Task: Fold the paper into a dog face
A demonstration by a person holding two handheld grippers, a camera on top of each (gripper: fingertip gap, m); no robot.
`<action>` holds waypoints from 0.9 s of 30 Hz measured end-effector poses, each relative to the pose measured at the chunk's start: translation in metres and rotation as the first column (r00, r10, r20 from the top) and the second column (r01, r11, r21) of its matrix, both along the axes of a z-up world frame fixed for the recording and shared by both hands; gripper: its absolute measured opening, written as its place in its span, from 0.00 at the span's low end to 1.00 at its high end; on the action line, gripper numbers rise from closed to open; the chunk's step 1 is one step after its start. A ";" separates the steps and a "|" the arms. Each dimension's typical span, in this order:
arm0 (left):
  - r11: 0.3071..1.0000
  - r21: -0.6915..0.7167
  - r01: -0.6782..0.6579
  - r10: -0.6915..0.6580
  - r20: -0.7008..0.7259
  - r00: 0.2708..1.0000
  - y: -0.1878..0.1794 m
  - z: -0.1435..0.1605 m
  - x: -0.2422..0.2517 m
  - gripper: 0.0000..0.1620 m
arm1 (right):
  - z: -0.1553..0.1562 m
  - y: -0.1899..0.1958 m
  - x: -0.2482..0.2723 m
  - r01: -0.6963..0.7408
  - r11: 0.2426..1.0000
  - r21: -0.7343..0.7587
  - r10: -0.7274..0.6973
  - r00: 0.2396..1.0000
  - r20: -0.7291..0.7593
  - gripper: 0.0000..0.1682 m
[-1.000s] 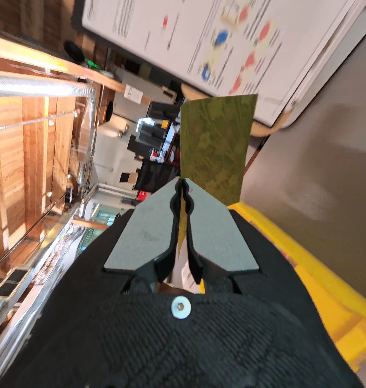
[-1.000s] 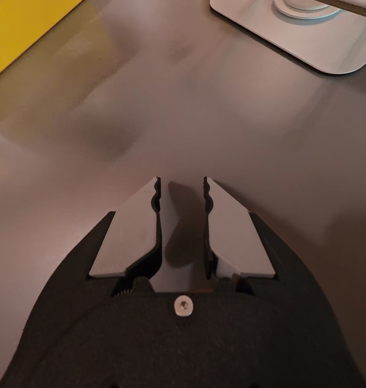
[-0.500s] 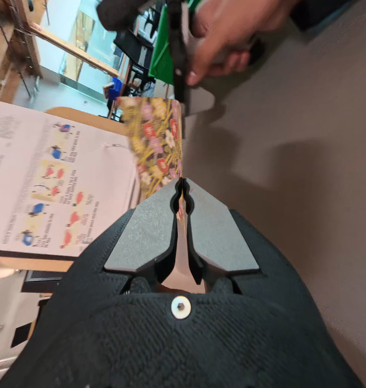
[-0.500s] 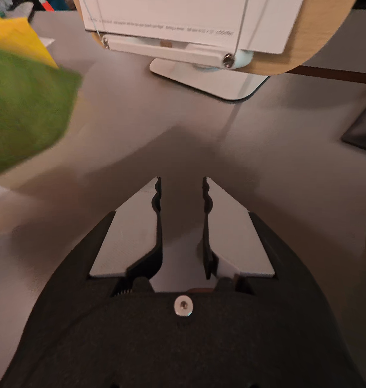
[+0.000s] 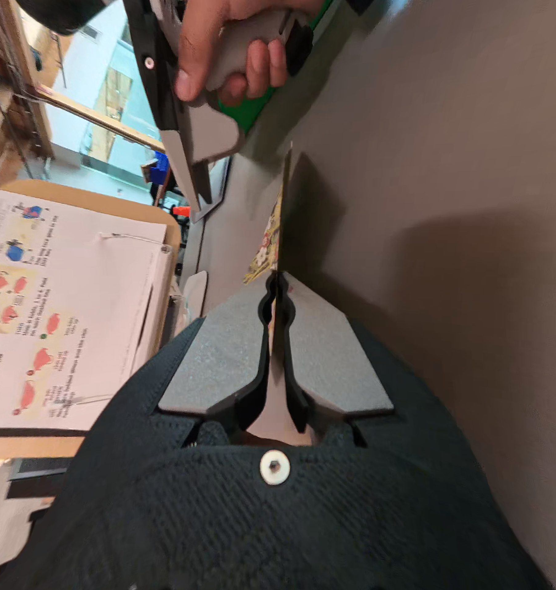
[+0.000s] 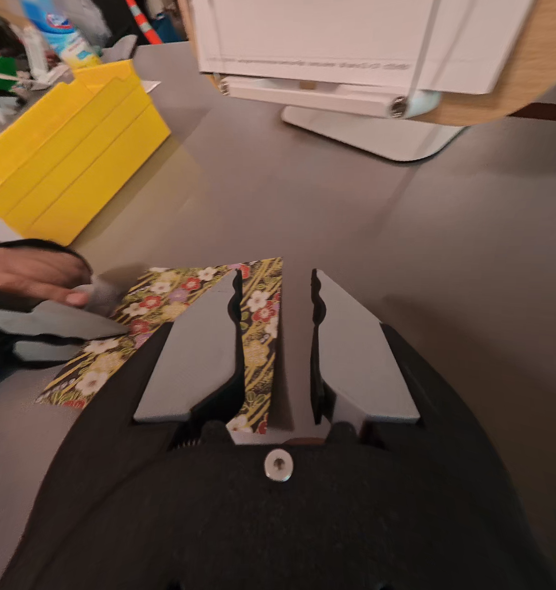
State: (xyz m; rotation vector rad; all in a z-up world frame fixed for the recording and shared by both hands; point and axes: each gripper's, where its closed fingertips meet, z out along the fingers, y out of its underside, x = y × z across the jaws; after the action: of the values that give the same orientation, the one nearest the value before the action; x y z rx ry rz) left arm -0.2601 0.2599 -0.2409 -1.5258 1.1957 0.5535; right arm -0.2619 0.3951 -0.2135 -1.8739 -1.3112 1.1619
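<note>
Floral origami paper (image 6: 161,322) lies low over the grey table (image 6: 398,239) at lower left of the right wrist frame, below the yellow box (image 6: 63,159) at upper left. Left gripper (image 5: 277,277) is clamped on the paper's edge; right gripper (image 6: 275,274) hangs with jaws apart, gripping nothing.

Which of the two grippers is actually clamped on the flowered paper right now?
The left gripper: its fingers are shut on the flowered paper's edge. The right gripper hangs open above the sheet, gripping nothing.
</note>
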 end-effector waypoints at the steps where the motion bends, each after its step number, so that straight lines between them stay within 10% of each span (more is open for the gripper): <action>1: 1.000 -0.010 0.013 -0.012 0.009 1.000 -0.003 -0.001 0.001 0.00 | -0.001 -0.009 -0.003 -0.040 0.999 -0.019 0.040 0.999 0.000 0.24; 15: 0.993 -0.116 -0.011 0.015 0.034 0.999 -0.010 -0.014 -0.004 0.10 | -0.055 -0.065 -0.006 -0.306 0.952 -0.006 0.297 0.921 0.252 0.21; 27: 0.922 -0.093 -0.376 0.380 0.029 0.925 -0.011 0.003 -0.106 0.21 | -0.060 -0.072 0.002 -0.342 0.940 0.007 0.321 0.890 0.324 0.16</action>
State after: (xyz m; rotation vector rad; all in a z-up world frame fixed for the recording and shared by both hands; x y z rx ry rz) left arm -0.3661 0.2489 -0.2375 -1.8494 0.8996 0.7232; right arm -0.2597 0.3232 -0.2739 -1.8947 -1.8875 0.9853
